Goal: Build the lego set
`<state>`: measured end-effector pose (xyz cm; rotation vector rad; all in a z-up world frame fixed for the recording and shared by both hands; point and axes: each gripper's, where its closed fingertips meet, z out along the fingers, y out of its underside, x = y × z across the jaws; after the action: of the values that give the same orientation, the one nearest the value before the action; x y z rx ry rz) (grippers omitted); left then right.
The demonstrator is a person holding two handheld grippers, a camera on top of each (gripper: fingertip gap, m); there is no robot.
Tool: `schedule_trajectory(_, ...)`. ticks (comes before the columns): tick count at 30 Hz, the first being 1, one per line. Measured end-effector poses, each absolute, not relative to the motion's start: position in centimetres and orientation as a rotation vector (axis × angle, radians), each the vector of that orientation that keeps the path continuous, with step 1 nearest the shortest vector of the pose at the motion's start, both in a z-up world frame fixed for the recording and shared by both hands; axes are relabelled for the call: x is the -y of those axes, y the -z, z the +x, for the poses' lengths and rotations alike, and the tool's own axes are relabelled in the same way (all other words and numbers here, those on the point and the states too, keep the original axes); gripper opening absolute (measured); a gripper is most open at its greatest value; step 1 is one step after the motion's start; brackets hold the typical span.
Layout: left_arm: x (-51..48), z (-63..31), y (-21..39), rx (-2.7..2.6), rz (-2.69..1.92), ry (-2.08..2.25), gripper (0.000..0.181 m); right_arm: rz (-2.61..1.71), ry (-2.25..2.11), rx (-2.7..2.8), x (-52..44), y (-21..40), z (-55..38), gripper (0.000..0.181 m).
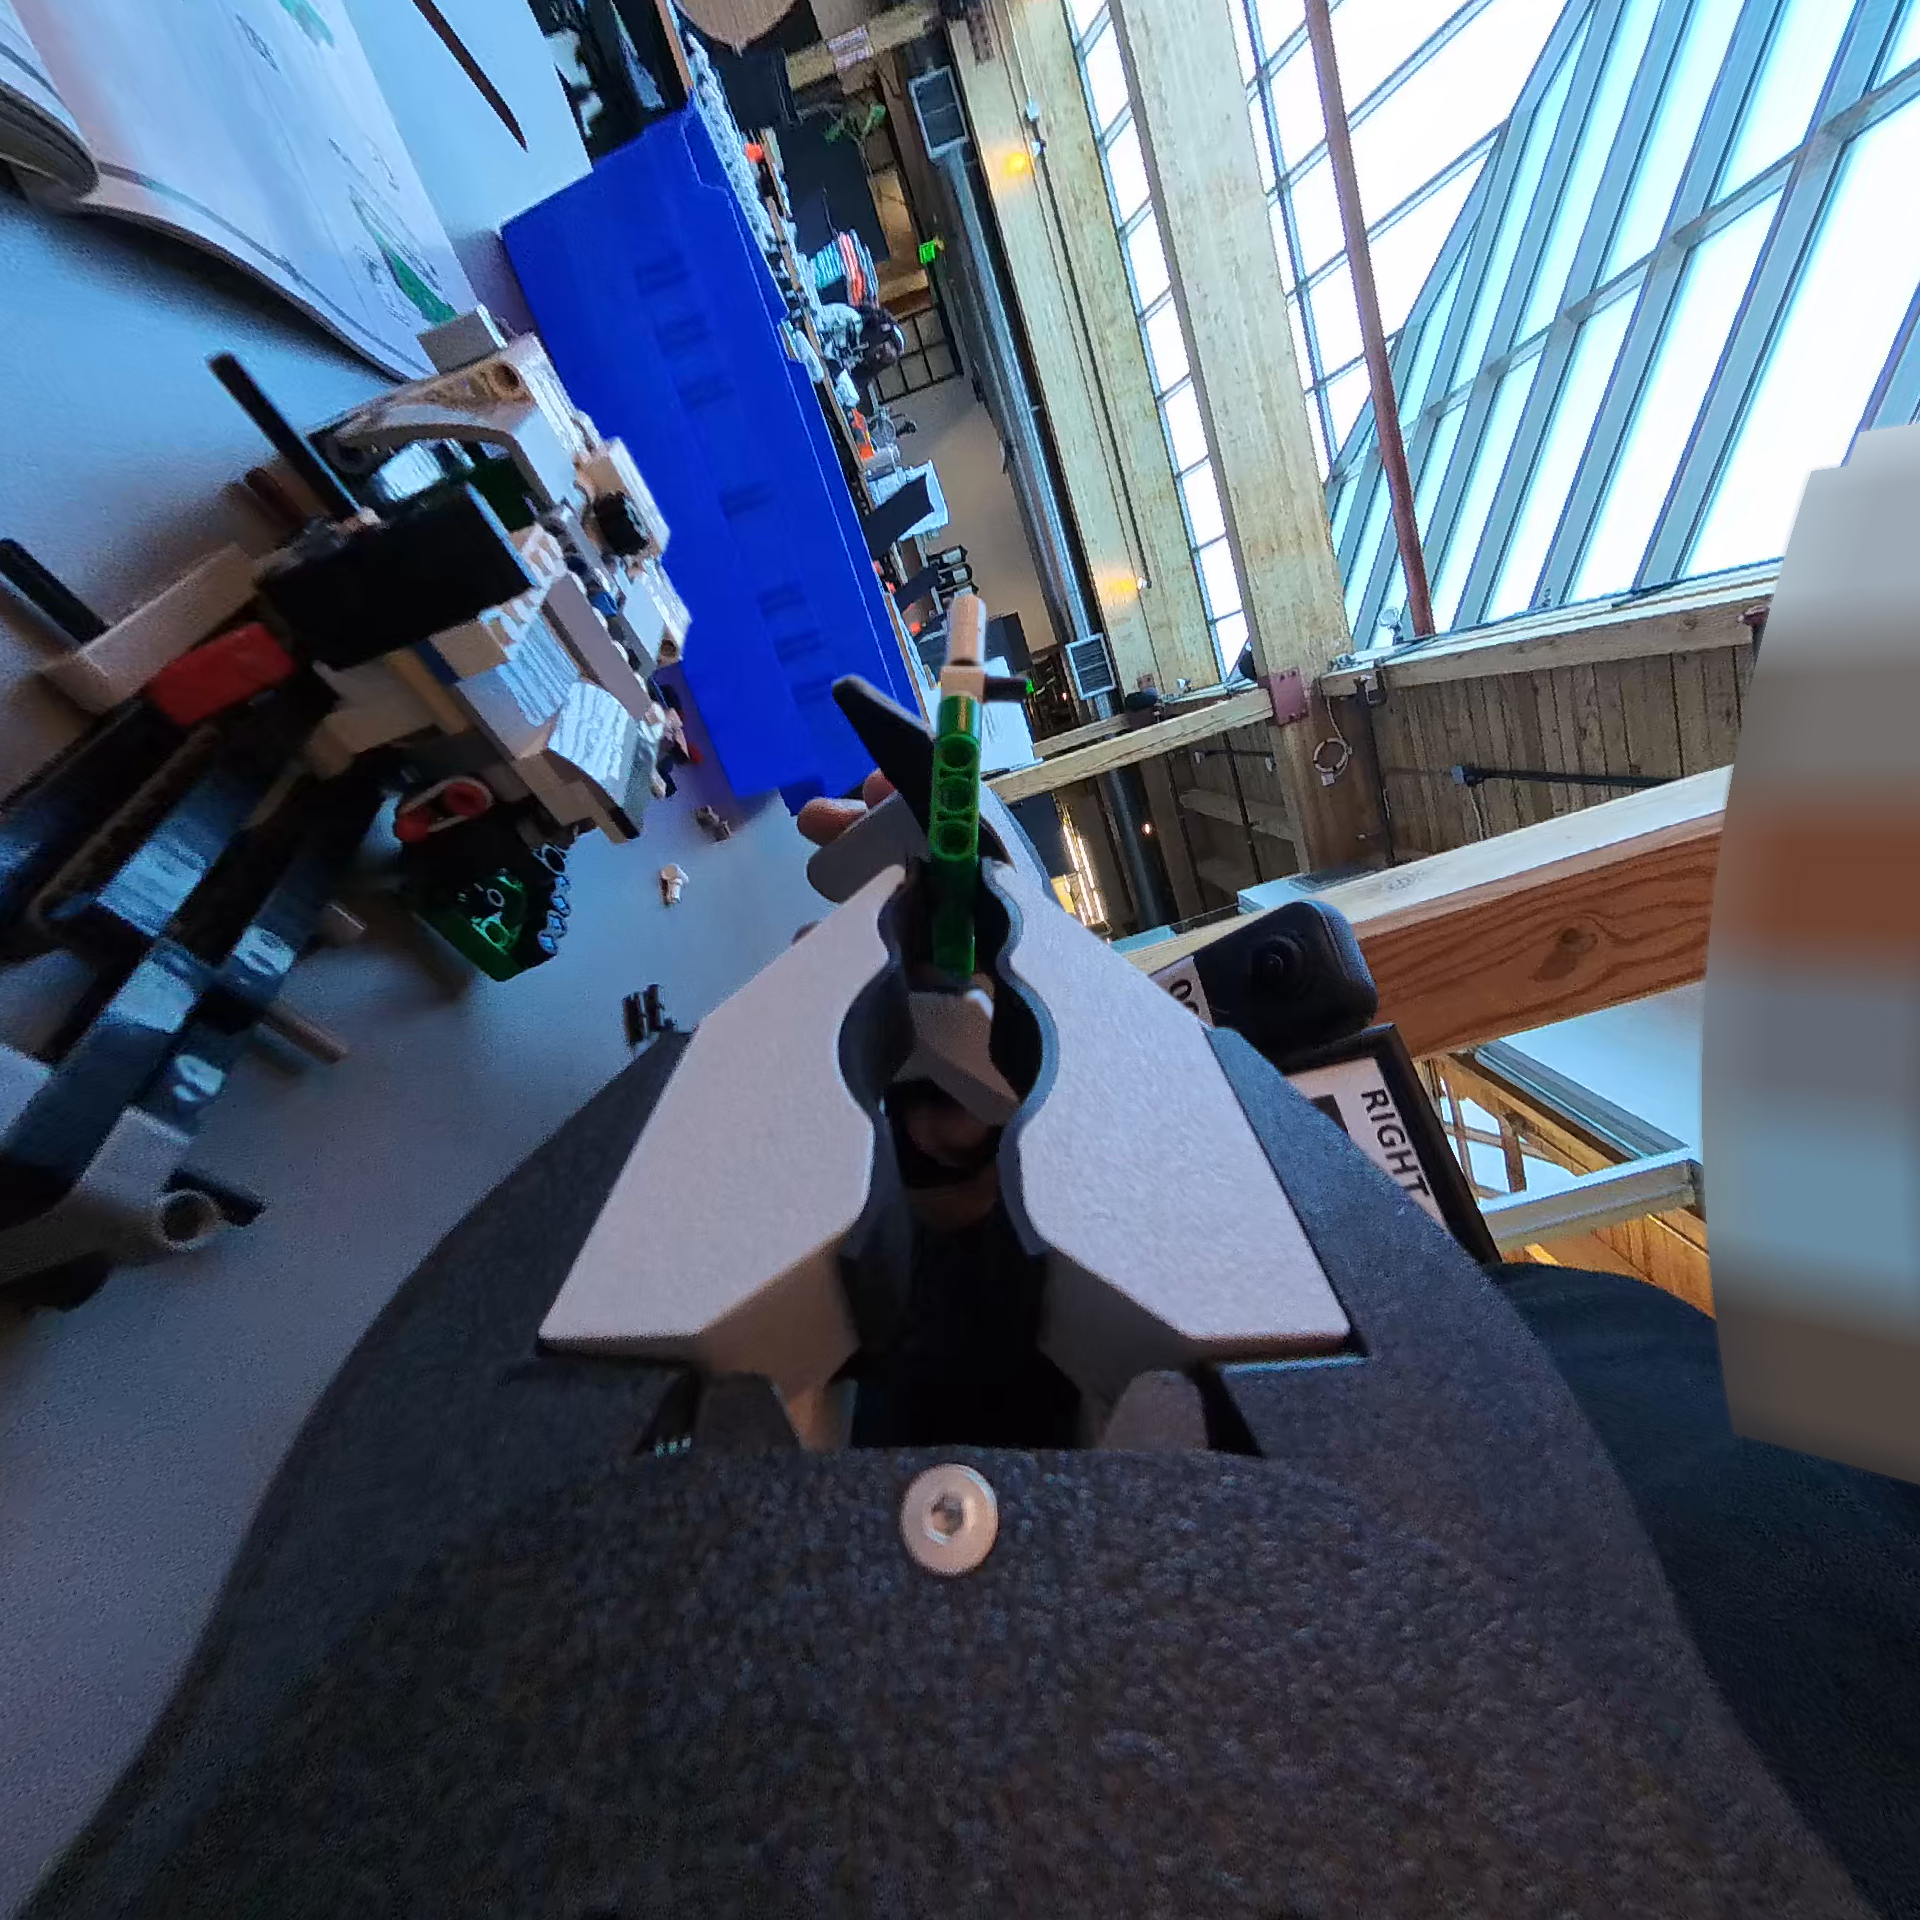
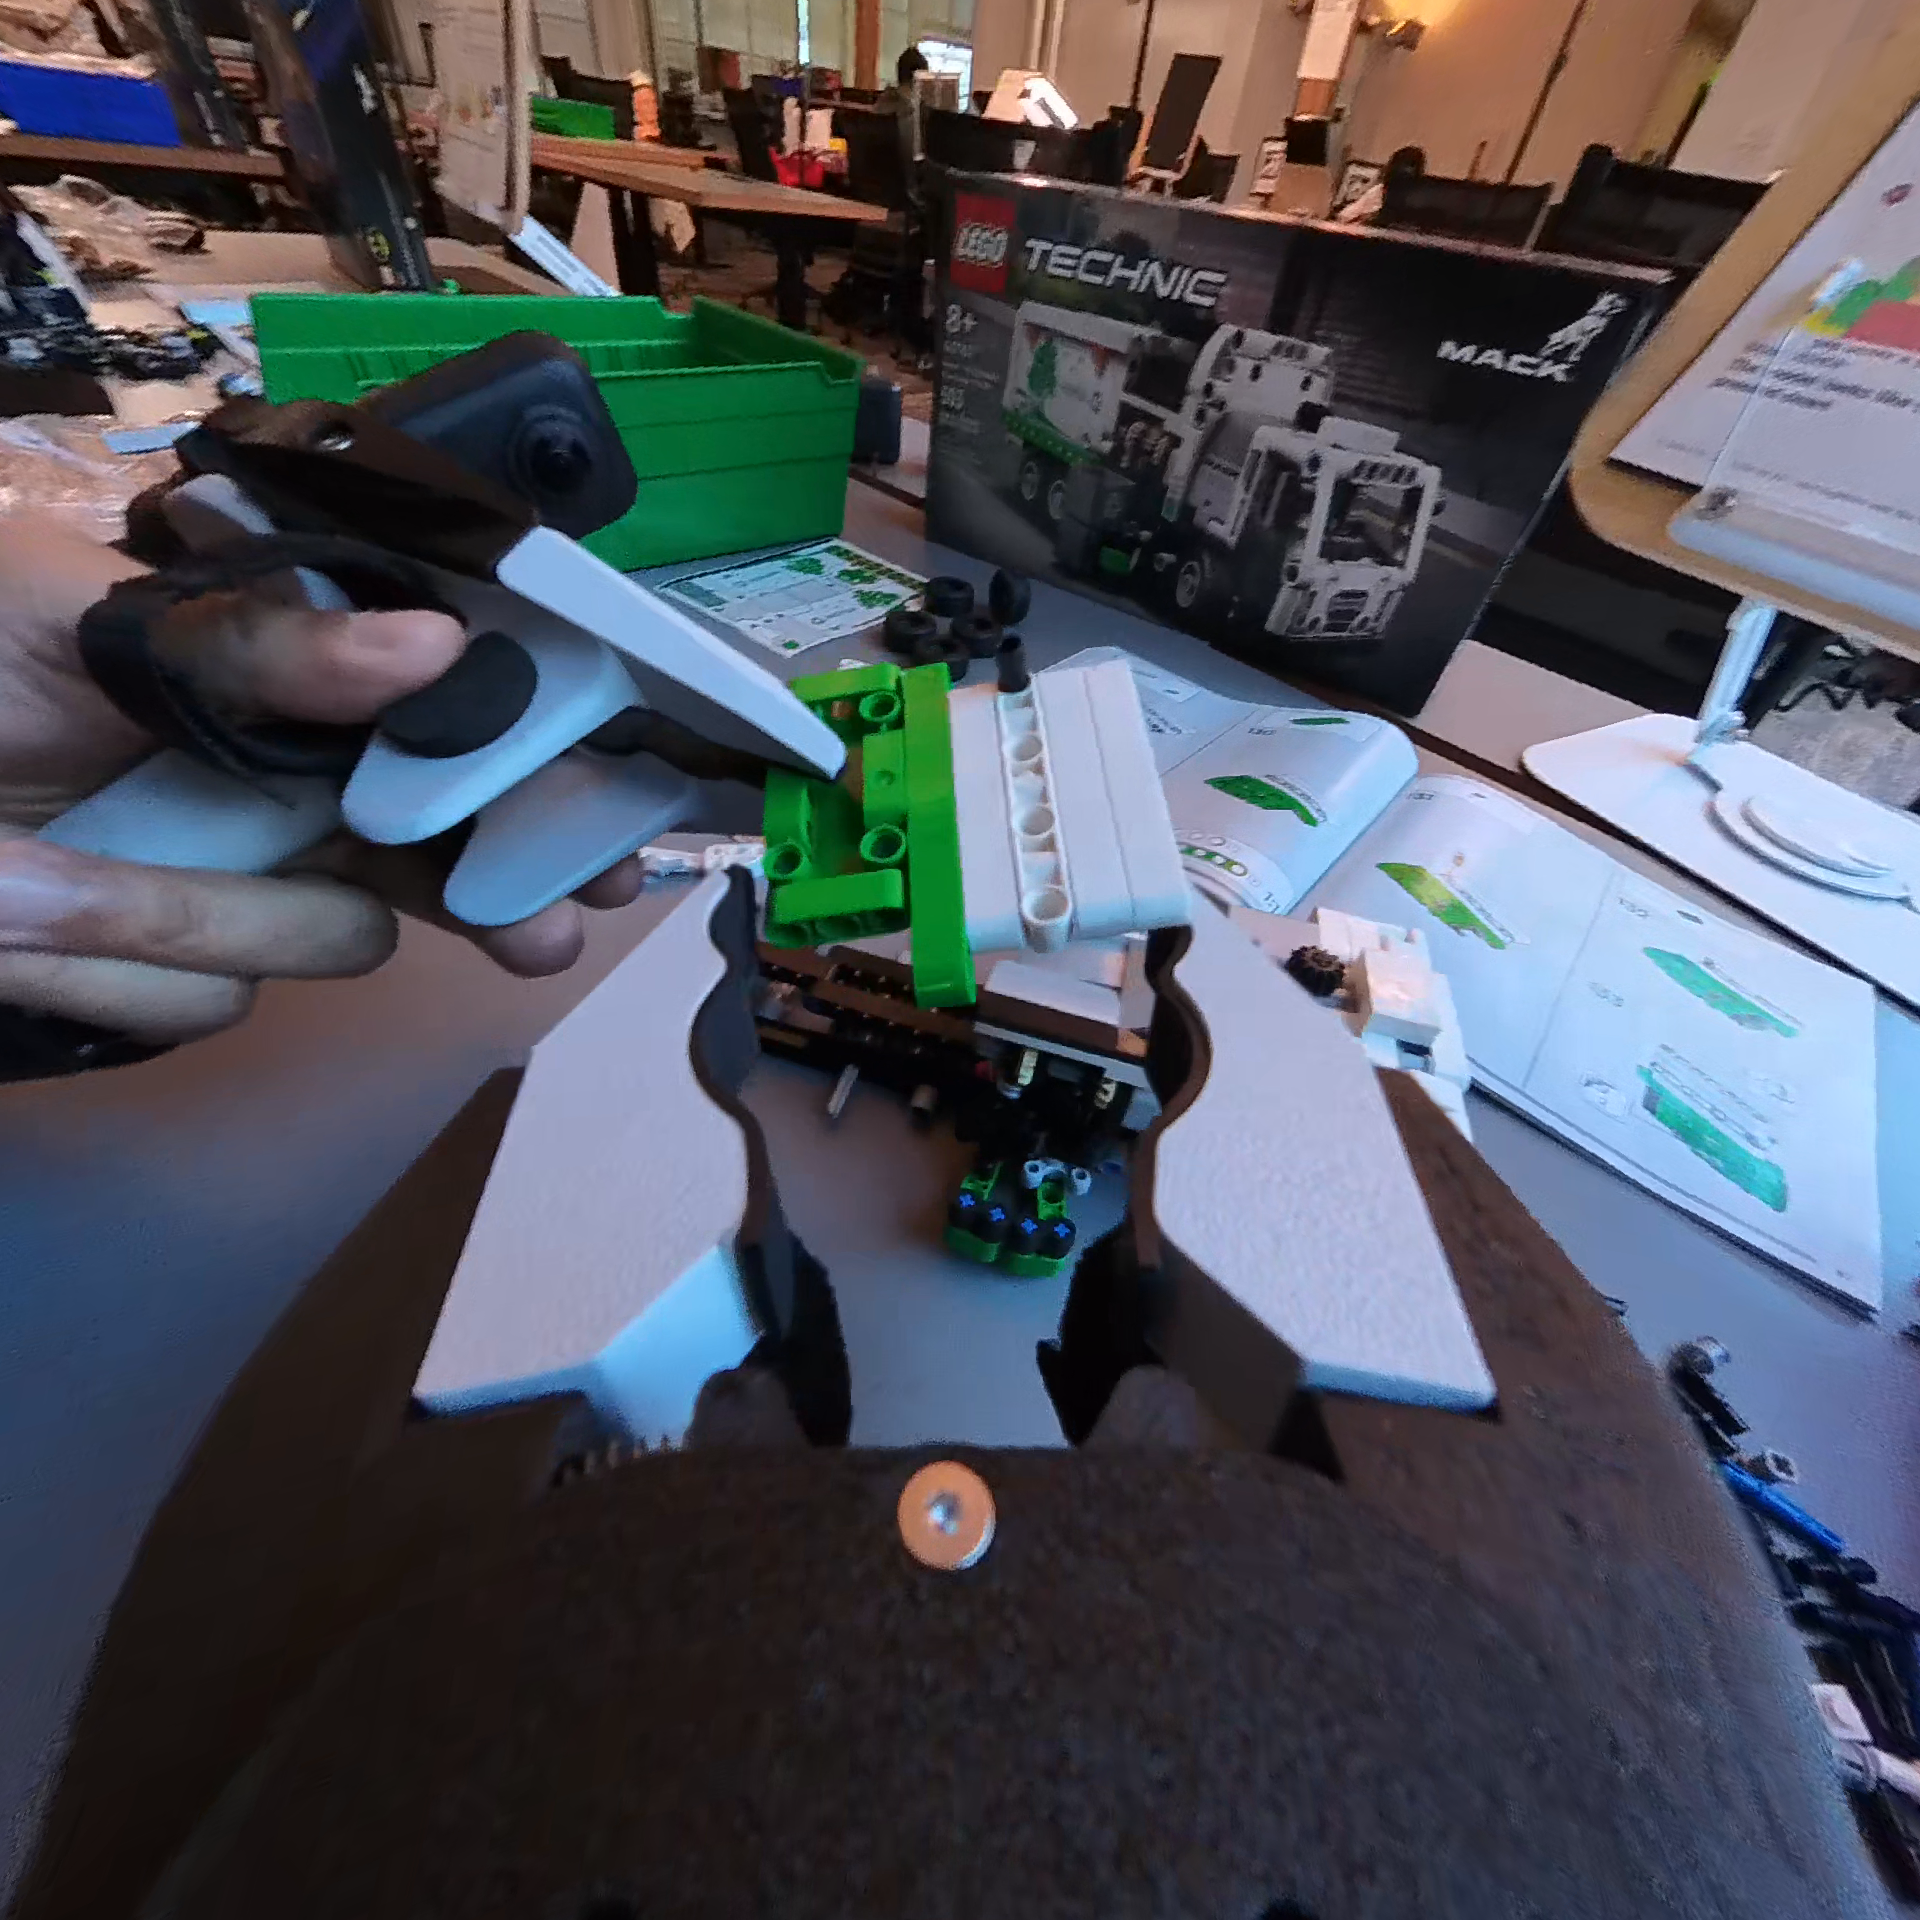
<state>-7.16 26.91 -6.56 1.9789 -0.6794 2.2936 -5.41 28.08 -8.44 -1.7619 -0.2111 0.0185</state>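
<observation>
The left gripper (image 1: 951, 935) is closed on a green and white panel (image 2: 935, 821). From the left wrist view this piece shows only edge-on, as a thin green beam (image 1: 954, 821) with round holes and a tan pin at its tip; its lower end is hidden between the grey, wavy-edged fingers (image 1: 790, 1122). In the right wrist view the same piece is seen flat: glossy green beams framing a gap, joined to smooth white ribbed plates with a row of holes. The left gripper's fingertips cover part of its green side there, and a hand (image 2: 208, 790) wraps the handle, cut off at the frame edge.

The right gripper (image 2: 951, 1049) stands wide, with nothing between its grey fingers. Its body is coarse, dark, grainy plastic with one bright screw.

The panel is held above the truck (image 2: 997, 1049), a black and white studded chassis lying on the grey table (image 2: 260, 1195), largely hidden behind the panel and the right gripper's fingers. A small green and black part (image 2: 1008, 1226) lies just before it. In the left wrist view the truck is blurred and cropped at the left.

Beside it lie an open booklet (image 2: 1610, 997), black tyres (image 2: 951, 618), a green bin (image 2: 675, 416) and the set's box (image 2: 1299, 436). A blue bin (image 1: 707, 436) stands beyond the truck. Loose black parts at the right edge are too blurred to make out.
</observation>
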Motion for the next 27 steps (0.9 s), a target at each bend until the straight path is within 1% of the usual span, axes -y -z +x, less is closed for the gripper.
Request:
schedule_trajectory(1, -26.7, -7.1, 6.5, 0.688, 1.973, -2.288, 0.007, -1.748, 0.01, 0.206, -28.1, 8.3, -5.2, 0.072)
schedule_trajectory(5, -26.4, -7.2, 6.5, 0.716, 1.97, -2.273, 0.007, -1.708, 0.171, 0.25, -27.8, 7.5, -4.3, 0.081)
schedule_trajectory(6, -26.2, -7.3, 6.5, 0.723, 1.969, -2.266, 0.006, -1.705, 0.19, 0.272, -27.6, 7.4, -4.4, 0.081)
schedule_trajectory(7, -26.1, -7.3, 6.7, 0.732, 1.972, -2.255, 0.006, -1.71, 0.192, 0.301, -27.6, 7.5, -4.6, 0.076)
schedule_trajectory(10, -26.0, -7.3, 7.0, 0.746, 1.981, -2.233, 0.007, -1.728, 0.19, 0.322, -27.4, 8.0, -4.6, 0.075)
schedule_trajectory(15, -25.9, -7.0, 7.1, 0.802, 2.0, -2.218, 0.008, -1.767, 0.067, 0.267, -27.3, 8.4, -4.4, 0.074)
schedule_trajectory(17, -26.4, -7.0, 7.3, 0.963, 2.118, -2.213, 0.02, -1.786, -0.009, 0.184, -27.3, 8.5, -3.8, 0.074)
schedule_trajectory(20, -27.4, -7.4, 6.6, 1.267, 2.273, -2.214, 0.023, -1.818, -0.217, 0.025, -27.1, 8.6, -2.6, 0.074)
schedule_trajectory(24, -28.1, -7.7, 5.4, 1.762, 2.341, -2.178, 0.023, -1.784, -0.649, -0.179, -26.6, 8.3, -2.5, 0.075)
schedule_trajectory(27, -28.2, -7.6, 5.9, 2.146, 2.326, -2.037, 0.022, -1.773, -0.743, -0.246, -26.5, 8.5, -2.3, 0.075)
